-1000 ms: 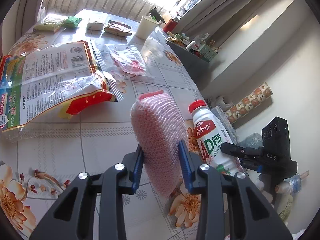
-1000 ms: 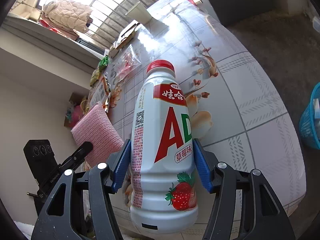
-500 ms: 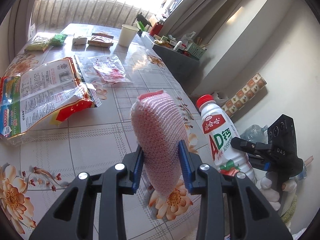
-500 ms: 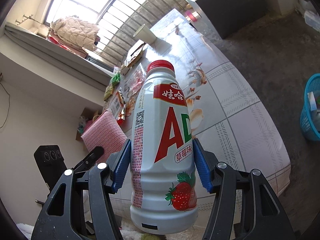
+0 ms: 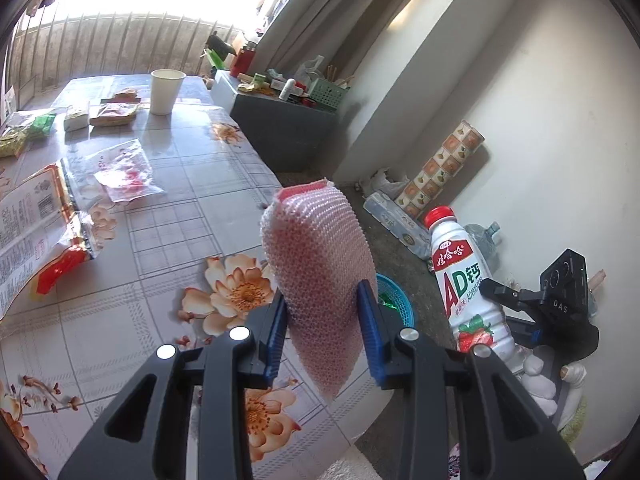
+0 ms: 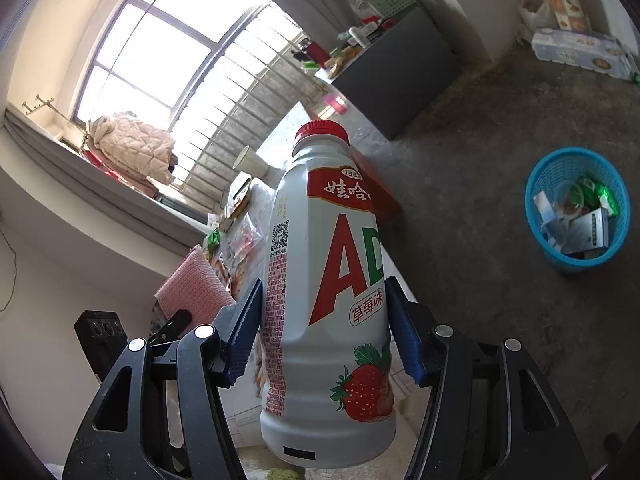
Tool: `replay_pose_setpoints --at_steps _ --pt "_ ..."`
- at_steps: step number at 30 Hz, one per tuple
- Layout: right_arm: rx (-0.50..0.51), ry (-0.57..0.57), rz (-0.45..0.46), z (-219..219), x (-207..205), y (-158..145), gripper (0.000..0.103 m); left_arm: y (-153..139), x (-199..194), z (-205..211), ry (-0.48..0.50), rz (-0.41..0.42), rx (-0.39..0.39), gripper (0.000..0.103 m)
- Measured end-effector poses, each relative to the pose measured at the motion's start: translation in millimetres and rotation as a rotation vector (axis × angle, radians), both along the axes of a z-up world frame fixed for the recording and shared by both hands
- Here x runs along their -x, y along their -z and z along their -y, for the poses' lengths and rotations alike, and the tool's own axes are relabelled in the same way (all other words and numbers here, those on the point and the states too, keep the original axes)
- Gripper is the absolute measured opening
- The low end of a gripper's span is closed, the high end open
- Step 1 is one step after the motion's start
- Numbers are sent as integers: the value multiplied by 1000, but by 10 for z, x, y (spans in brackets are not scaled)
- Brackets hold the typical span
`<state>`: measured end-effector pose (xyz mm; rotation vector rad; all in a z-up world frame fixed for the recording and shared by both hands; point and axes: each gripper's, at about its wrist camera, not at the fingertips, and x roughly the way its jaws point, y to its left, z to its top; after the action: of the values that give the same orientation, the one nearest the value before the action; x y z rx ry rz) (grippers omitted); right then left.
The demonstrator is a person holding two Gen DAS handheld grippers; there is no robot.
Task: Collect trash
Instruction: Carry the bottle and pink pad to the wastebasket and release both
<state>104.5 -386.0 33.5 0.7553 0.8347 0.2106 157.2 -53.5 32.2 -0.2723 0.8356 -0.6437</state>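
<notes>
Pink mesh covers the scouring sponge (image 5: pixel 320 280) that stands on end between the blue pads of the left gripper (image 5: pixel 322 336), which is clamped on its lower half, in the left wrist view. Behind it, from nine to twelve o'clock, spreads the floral tablecloth of the table (image 5: pixel 168 240), carrying a large printed snack bag (image 5: pixel 36 232) at nine o'clock, a clear plastic bag with red print (image 5: pixel 124 172) nearer the middle, small wrappers (image 5: pixel 104 114) and a white paper cup (image 5: pixel 166 90) at eleven o'clock. At three o'clock the white AD calcium milk bottle (image 5: pixel 466 276) with its red cap hangs upright in the right gripper (image 5: pixel 496 300), gloved fingers (image 5: pixel 540 376) below it. A blue basket (image 5: pixel 394 300) peeks out just right of the sponge, down on the floor.

In the right wrist view, the bottle (image 6: pixel 332 280) fills the centre, strawberry picture at its base, and the right gripper (image 6: pixel 324 328) pinches its waist with both blue pads pressed to its sides. At three o'clock, well apart on the grey floor, sits the blue mesh wastebasket (image 6: pixel 540 224), already holding cartons and wrappers. At nine o'clock the pink sponge (image 6: pixel 192 288) shows in the left gripper (image 6: pixel 176 320), with the table's edge (image 6: pixel 288 136) and the paper cup (image 6: pixel 250 162) behind the bottle toward eleven o'clock.
</notes>
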Motion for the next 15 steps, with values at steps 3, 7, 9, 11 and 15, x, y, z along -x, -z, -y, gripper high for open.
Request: replay_pose_setpoints --at_steps 3,7,9,11,15 --pt "1 96 14 317 186 -14 57 -77 -117 330 77 -6 4 33" --pt "5 218 16 710 408 45 57 -163 -286 867 189 -16 10 33" --pt "0 267 6 910 490 123 57 -142 -386 1177 239 -38 -1 33" --pt "-5 309 -10 1069 511 215 57 -76 -500 1516 297 -74 -13 33" --pt "-49 372 -71 1422 538 539 57 191 -725 2263 384 -173 -86 33"
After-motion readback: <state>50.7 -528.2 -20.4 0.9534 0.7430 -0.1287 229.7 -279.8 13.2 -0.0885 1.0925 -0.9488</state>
